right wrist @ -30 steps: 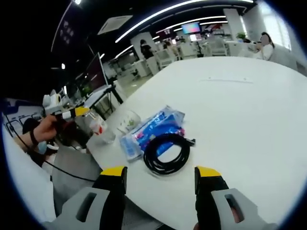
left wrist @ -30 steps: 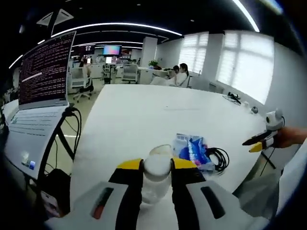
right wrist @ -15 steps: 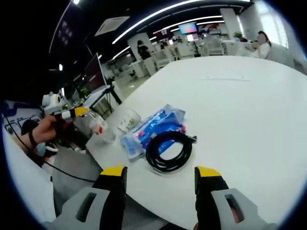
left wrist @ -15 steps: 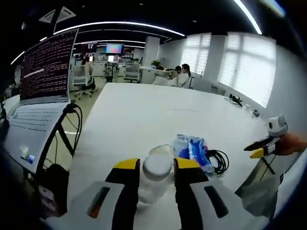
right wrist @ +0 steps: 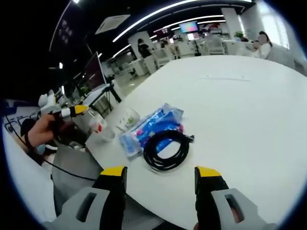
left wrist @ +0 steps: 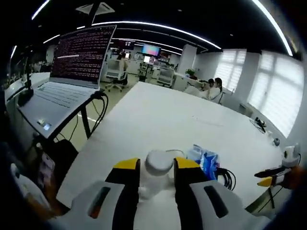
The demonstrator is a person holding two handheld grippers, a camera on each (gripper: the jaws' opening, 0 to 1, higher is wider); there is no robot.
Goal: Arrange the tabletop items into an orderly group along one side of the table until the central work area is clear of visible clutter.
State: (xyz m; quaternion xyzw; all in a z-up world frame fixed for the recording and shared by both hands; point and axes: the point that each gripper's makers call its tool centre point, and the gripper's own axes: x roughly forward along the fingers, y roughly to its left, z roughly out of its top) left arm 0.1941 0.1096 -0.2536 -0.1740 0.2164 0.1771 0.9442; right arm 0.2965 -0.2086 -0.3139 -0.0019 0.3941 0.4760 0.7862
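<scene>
My left gripper (left wrist: 157, 165) is shut on a clear jar with a white lid (left wrist: 158, 164), at the near edge of the white table (left wrist: 158, 115). Just beyond the jar lie a clear cup (left wrist: 176, 153), a blue packet (left wrist: 207, 161) and a black cable coil (left wrist: 228, 177). In the right gripper view, the left gripper (right wrist: 72, 111) holds the jar (right wrist: 99, 126) next to the cup (right wrist: 126, 119). My right gripper (right wrist: 160, 171) is open, just short of the cable coil (right wrist: 166, 149), with the blue packet (right wrist: 154, 127) behind it. The right gripper (left wrist: 268, 176) also shows far right.
An open laptop (left wrist: 72, 72) on a stand sits left of the table, with cables hanging below it. The white table (right wrist: 240, 105) stretches far beyond the items. A person's hand (right wrist: 41, 127) grips the left tool. Office desks and seated people are in the background.
The left view has swung, so the laptop looms larger and the items sit lower right; the jar stays between the jaws. The right view has hardly shifted.
</scene>
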